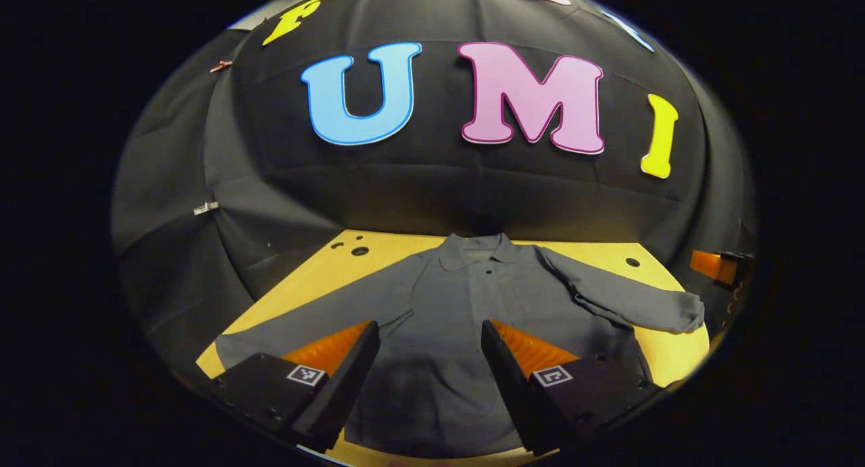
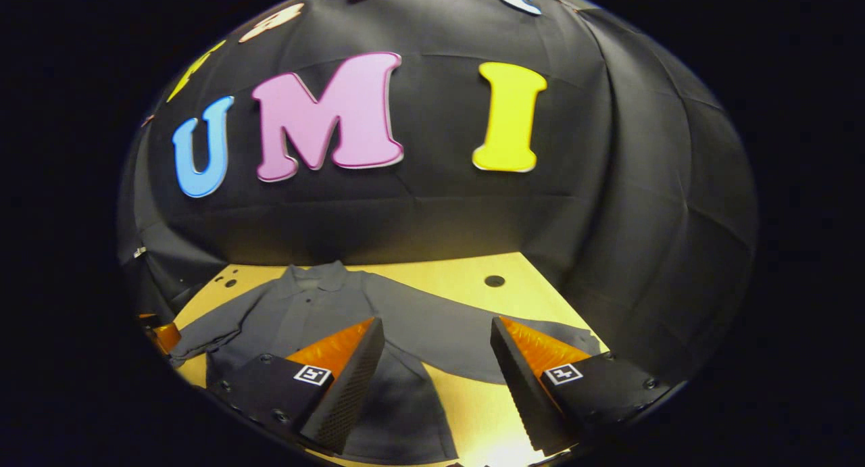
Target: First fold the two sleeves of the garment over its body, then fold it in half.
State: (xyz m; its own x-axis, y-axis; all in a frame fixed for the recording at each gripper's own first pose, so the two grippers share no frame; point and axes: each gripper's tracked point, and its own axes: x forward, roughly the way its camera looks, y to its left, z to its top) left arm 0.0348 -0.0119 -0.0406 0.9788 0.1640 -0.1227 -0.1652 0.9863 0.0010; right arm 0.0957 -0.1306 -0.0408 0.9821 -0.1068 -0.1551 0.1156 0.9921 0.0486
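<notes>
Yellow smooth table (image 1: 659, 254), round holes along far edge | grey matte collared garment (image 1: 459, 305) flat at frame centre, sleeves spread, one cuff rumpled mid-right | left gripper (image 1: 429, 365) low centre above the hem, fingers wide, holding nothing | right gripper (image 2: 436, 376) over a sleeve (image 2: 473, 342), fingers wide, holding nothing

garment (image 1: 466, 311) flat on table (image 1: 378, 247), collar toward back wall, sleeves spread sideways, left tool (image 1: 427, 365) above hem
</notes>
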